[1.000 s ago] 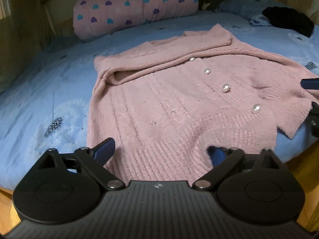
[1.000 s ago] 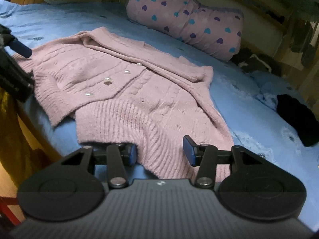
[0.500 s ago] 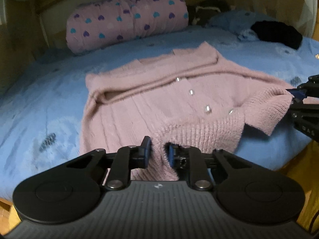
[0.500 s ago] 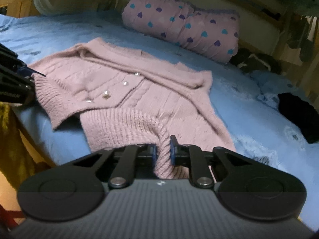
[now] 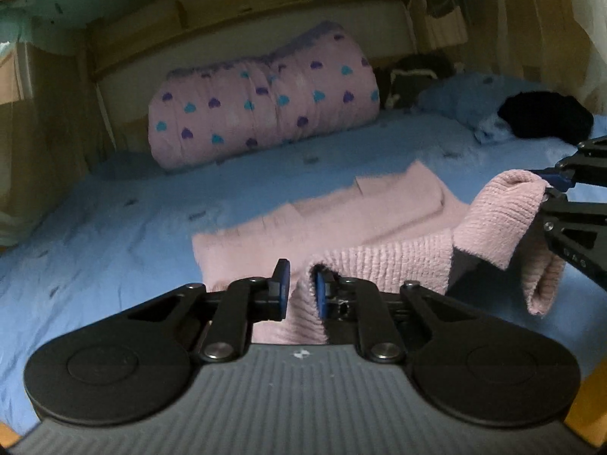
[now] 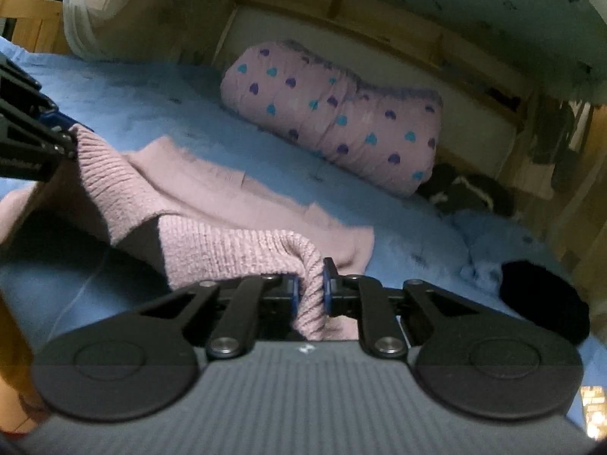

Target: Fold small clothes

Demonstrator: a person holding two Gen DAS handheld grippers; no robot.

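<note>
A pink knitted cardigan [image 5: 379,220] lies on the blue bed sheet [image 5: 114,227], its ribbed bottom hem lifted off the bed at two corners. My left gripper [image 5: 299,284] pinches one hem corner, its jaws closing tight on the knit. At the right edge of the left wrist view, my right gripper [image 5: 550,185] holds the other corner, which hangs in a fold. In the right wrist view the right gripper [image 6: 311,284] is shut on the cardigan [image 6: 227,197] hem, and the left gripper [image 6: 64,136] grips the far corner at left. The buttons are hidden.
A rolled pink quilt with heart prints [image 5: 265,113] lies at the head of the bed against a wooden headboard [image 5: 227,11]. A black garment [image 5: 546,117] and crumpled blue cloth [image 5: 455,102] sit at the far right. The bed's near edge runs below both grippers.
Both grippers went from open over the hem to shut on it, then rose, lifting the cardigan's bottom edge off the bed. The buttons have gone out of sight.
</note>
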